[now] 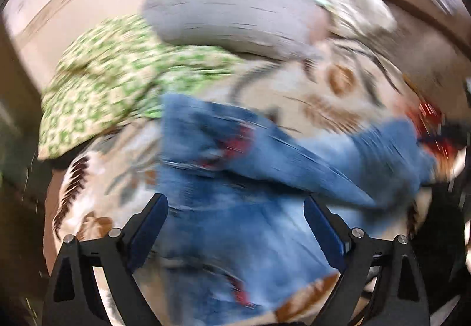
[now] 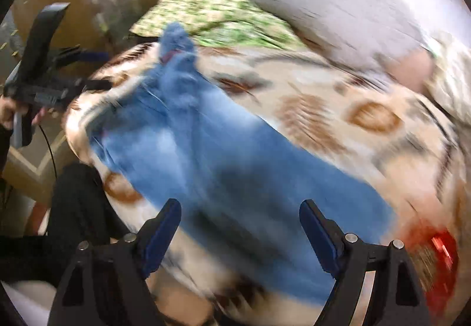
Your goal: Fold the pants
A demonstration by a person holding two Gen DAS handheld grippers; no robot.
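Below both spread claws (image 1: pixel 235 208) (image 2: pixel 240 214), blue pants (image 1: pixel 253 220) (image 2: pixel 223 161).

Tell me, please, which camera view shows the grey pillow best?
The left wrist view: the grey pillow lies nearly whole near the top, beside the green patterned cloth. The right wrist view shows the pillow at its upper right, blurred and partly cut by the frame.

We see the pants (image 2: pixel 223 149), blue denim with faded lighter patches, lying loosely on the patterned bedspread (image 2: pixel 371 120), blurred in both views. From the left wrist they (image 1: pixel 235 173) look rumpled, 1 leg running off to the right over the rest, with small red marks on the cloth. From the right wrist they stretch diagonally, bunched at the far end.
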